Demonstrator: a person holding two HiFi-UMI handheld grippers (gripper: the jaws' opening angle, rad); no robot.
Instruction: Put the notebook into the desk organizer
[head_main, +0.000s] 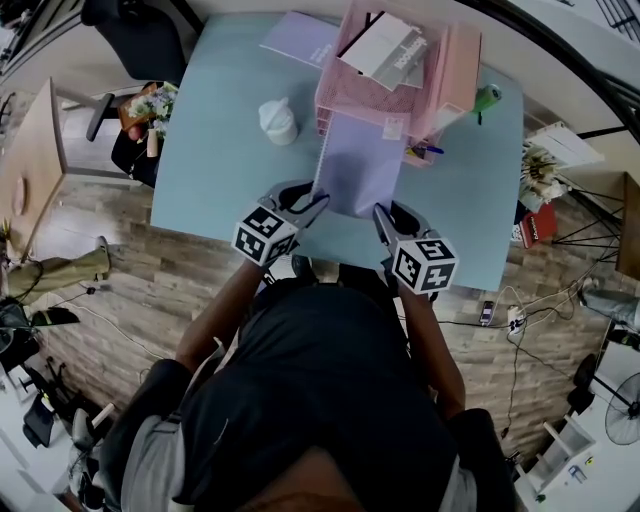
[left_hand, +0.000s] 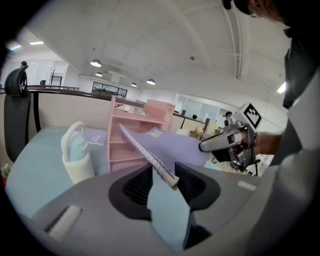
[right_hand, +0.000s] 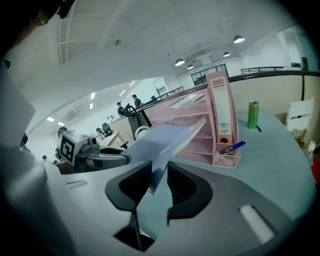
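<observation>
Left gripper (head_main: 318, 207) is clamping the notebook (head_main: 357, 165) at its spiral edge. Right gripper (head_main: 380, 216) is clamping the opposite edge. Notebook's far end is meeting the pink organizer (head_main: 352, 95).

I read this as an open-plan office. There's a pale blue desk (head_main: 220, 150) with a pink organizer (head_main: 345, 100), a file box (right_hand: 222, 107) and pens (right_hand: 235, 147). A swivel chair (head_main: 135, 35) sits at the desk's far side, and a low partition (left_hand: 70, 107) with a rail on top stands behind it. The ceiling is long and white with rows of recessed lights (left_hand: 96, 63), and I see glass walls (left_hand: 200, 107) further back. A few people (right_hand: 136, 101) stand in the distance. The floor (head_main: 130, 300) is wood-look, with a power strip (head_main: 515, 318) and loose cables on it. A fan (head_main: 622, 410) stands at the head view's right edge, and papers (head_main: 565, 145) are stacked beside the desk.
</observation>
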